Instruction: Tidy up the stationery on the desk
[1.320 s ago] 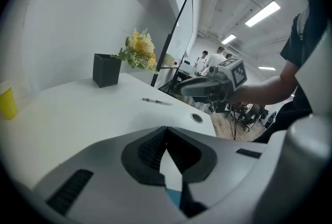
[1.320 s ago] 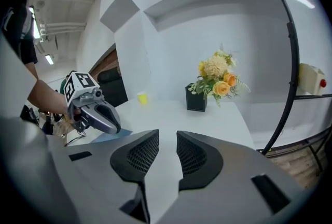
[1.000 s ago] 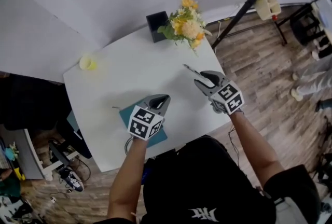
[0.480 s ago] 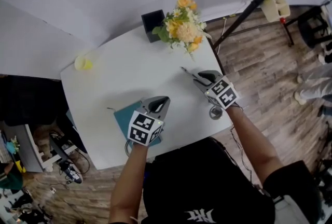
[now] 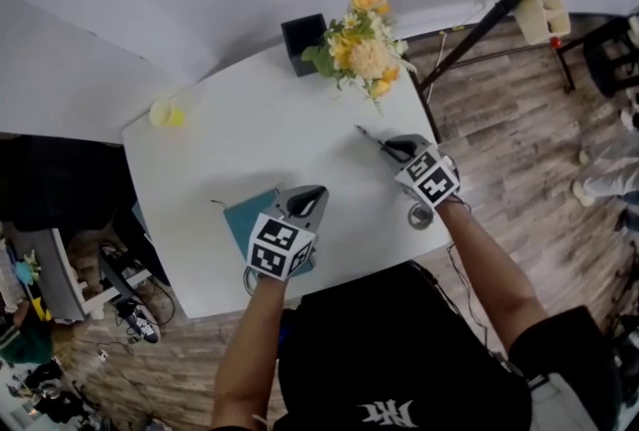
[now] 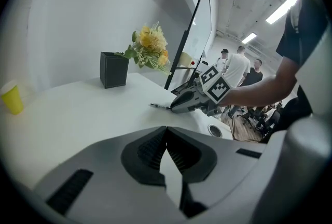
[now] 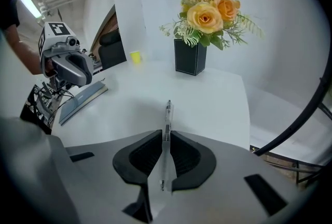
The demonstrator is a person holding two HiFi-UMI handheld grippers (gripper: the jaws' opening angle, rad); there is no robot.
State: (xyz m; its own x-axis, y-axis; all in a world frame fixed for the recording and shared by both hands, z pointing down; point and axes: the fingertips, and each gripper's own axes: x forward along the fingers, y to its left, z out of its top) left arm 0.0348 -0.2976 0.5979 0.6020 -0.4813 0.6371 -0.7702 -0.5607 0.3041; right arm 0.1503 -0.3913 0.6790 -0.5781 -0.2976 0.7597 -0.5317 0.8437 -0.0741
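White tabletop [image 5: 250, 150] over wood floor [image 5: 499, 120], from the head view: yellow cup [image 5: 165, 113] far left, black pot [image 5: 303, 42] with flowers [image 5: 364, 45] at the far edge, teal notebook [image 5: 240, 217] near the front, partly covered by the left gripper [image 5: 314, 194]. Near the right edge, right gripper [image 5: 383, 146] with a pen [image 5: 366, 132] poking out ahead of it. Left gripper view: pressed fully together on nothing, over the tabletop. Right gripper view: just closed down to a narrow gap, clamped on the clear pen, lengthwise in the grip, far end toward the pot; notebook off to the left.
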